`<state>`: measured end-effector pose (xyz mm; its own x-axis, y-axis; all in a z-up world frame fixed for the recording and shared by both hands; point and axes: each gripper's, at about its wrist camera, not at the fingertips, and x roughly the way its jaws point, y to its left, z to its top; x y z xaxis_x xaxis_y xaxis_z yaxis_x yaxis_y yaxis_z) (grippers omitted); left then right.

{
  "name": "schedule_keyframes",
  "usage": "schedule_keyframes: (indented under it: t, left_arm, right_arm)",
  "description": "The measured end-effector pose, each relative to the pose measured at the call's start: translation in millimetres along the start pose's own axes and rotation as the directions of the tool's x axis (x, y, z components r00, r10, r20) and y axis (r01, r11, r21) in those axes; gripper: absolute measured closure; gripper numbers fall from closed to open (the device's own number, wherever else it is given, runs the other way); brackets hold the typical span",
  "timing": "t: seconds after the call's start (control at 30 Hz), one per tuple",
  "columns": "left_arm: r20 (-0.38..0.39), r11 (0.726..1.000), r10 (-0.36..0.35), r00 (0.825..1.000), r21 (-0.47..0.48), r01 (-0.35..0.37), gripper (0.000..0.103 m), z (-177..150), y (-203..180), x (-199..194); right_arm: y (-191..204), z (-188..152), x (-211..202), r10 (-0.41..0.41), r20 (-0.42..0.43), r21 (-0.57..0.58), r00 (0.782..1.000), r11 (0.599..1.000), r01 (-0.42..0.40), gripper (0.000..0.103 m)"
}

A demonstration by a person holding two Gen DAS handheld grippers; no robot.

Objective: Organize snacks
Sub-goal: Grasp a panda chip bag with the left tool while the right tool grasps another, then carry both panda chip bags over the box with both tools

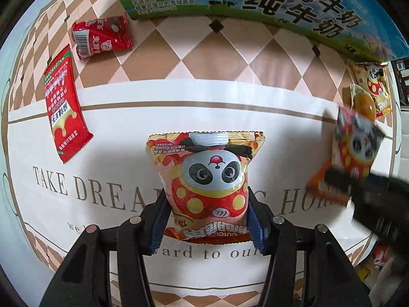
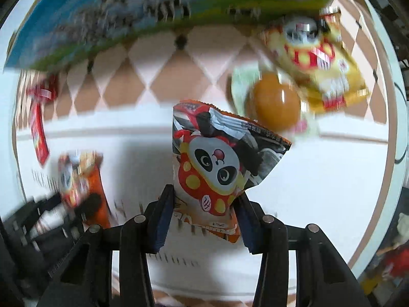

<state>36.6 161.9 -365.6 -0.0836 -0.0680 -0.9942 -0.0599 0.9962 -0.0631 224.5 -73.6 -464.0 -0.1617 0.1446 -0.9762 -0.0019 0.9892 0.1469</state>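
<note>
Each wrist camera sits behind its own gripper and looks forward along the two fingers, down at a shallow angle onto the tablecloth [image 1: 219,112] and toward its far edge, where the milk carton [image 1: 294,2] stands. Both views are close to the surface. They share the carton, the checkered border and the yellow panda packet [image 2: 322,66] near the far right corner. The right wrist view is motion-blurred.

In the left wrist view, one snack bag [image 1: 205,186] sits at centre, two packets [image 1: 65,105] [image 1: 102,37] at upper left, a milk carton [image 1: 255,2] across the top.
</note>
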Motion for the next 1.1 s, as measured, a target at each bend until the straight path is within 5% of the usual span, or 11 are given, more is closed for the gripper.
schedule_keyframes:
  t: [0.13,0.37,0.57,0.77,1.1]
  left_arm:
    - [-0.009,1.000,0.004,1.000,-0.006,-0.004,0.050,-7,-5,12]
    - [-0.019,1.000,0.013,1.000,-0.001,-0.013,0.049,-3,-5,21]
    - [-0.023,1.000,0.021,1.000,-0.003,-0.021,0.049,4,-9,22]
    - [-0.018,1.000,0.021,1.000,0.000,-0.021,0.050,5,-6,21]
    - [0.004,1.000,-0.009,1.000,0.007,0.009,0.059,3,-6,4]
  right_arm:
    - [-1,-18,8,0.017,-0.057,-0.008,0.998,1.000,-0.018,0.053]
    - [-11,-20,8,0.047,0.002,0.084,0.999,0.995,-0.047,0.043]
    - [-6,-14,10,-0.009,0.026,0.138,1.000,0.990,0.005,0.043]
    - [20,-23,16,-0.085,0.067,0.089,0.994,0.993,0.079,0.049]
    - [-25,-38,2,-0.012,0.073,0.079,0.997,0.997,0.006,0.062]
